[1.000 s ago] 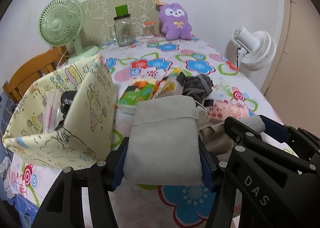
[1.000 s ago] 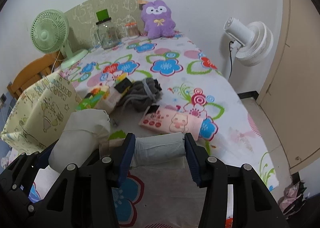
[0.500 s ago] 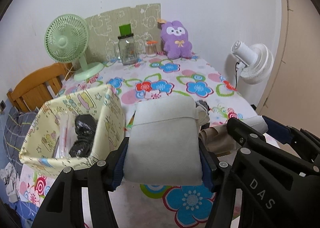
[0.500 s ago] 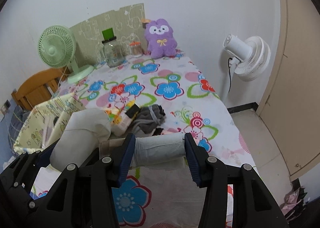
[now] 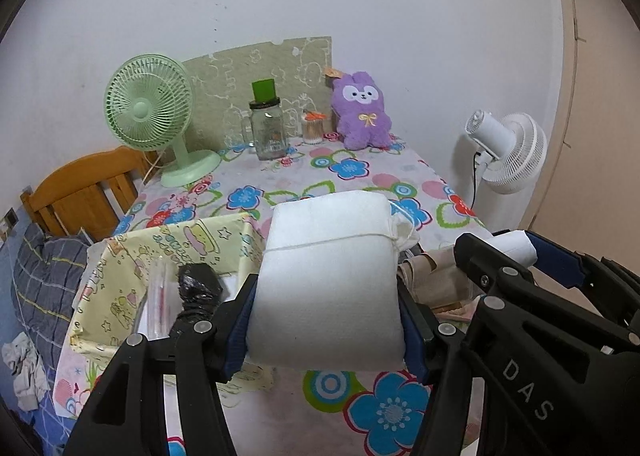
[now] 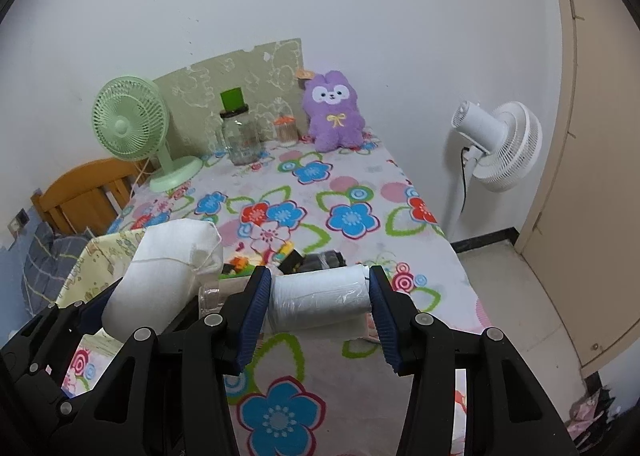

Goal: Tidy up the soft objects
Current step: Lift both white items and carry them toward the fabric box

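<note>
My left gripper (image 5: 326, 320) is shut on a plump white drawstring pouch (image 5: 328, 276), held above the flowered table. The same pouch (image 6: 168, 276) shows at the left of the right wrist view. My right gripper (image 6: 320, 304) is shut on a white plastic-wrapped roll (image 6: 318, 302), its end (image 5: 516, 246) peeking out at the right of the left wrist view. A yellow patterned fabric bin (image 5: 132, 256) stands below and left of the pouch, with a black bundle (image 5: 198, 288) and a clear packet inside. A purple plush rabbit (image 5: 362, 115) sits at the table's far end.
On the table beyond the grippers lie a dark grey cloth (image 6: 320, 260) and colourful packets (image 6: 256, 262). A green desk fan (image 5: 150, 115), a glass jar (image 5: 270, 129) and a small pot (image 5: 313, 127) stand at the back. A white floor fan (image 6: 496, 147) and a wooden chair (image 5: 84, 191) flank the table.
Both grippers have risen with their loads and tilted up, so the table items sit lower in view. The bin's inside has come into sight below the pouch.
</note>
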Tool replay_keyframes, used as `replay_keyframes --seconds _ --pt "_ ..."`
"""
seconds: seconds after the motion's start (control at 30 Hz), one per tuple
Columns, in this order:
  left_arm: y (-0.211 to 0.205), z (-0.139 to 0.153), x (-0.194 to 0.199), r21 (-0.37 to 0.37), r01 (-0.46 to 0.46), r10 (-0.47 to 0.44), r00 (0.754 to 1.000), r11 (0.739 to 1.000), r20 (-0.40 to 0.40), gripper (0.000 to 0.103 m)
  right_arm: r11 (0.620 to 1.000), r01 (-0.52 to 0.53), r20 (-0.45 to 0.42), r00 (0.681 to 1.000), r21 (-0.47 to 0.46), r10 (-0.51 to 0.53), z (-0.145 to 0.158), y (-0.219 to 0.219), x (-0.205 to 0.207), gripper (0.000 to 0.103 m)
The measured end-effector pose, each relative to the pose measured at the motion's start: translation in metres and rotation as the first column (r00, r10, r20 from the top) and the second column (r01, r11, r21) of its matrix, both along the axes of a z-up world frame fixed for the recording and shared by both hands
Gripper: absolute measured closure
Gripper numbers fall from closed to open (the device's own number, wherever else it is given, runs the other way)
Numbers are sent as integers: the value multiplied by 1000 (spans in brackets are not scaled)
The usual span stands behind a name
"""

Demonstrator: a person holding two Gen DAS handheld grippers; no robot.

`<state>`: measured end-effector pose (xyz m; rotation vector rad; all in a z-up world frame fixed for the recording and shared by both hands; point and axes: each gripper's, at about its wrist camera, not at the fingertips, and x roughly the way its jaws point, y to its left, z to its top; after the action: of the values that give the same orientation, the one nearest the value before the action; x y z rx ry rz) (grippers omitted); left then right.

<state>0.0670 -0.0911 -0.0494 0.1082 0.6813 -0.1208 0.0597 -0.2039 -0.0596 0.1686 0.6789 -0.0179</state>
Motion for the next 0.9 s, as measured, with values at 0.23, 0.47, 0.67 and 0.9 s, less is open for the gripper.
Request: replay_keyframes --seconds 0.23,0.47,0.67,0.9 --pt "16 7 4 -16 -29 29 1000 999 6 39 1000 -25 22 999 -1 25 10 14 4 50" --pt "35 12 9 -29 -60 61 998 998 12 39 998 -55 36 998 -4 55 17 33 10 50" --pt "54 14 14 -29 -84 85 996 996 13 39 997 -78 43 996 4 77 20 50 17 50" --pt "78 12 21 -31 -119 119 993 992 7 39 994 -109 41 993 2 109 22 73 26 50"
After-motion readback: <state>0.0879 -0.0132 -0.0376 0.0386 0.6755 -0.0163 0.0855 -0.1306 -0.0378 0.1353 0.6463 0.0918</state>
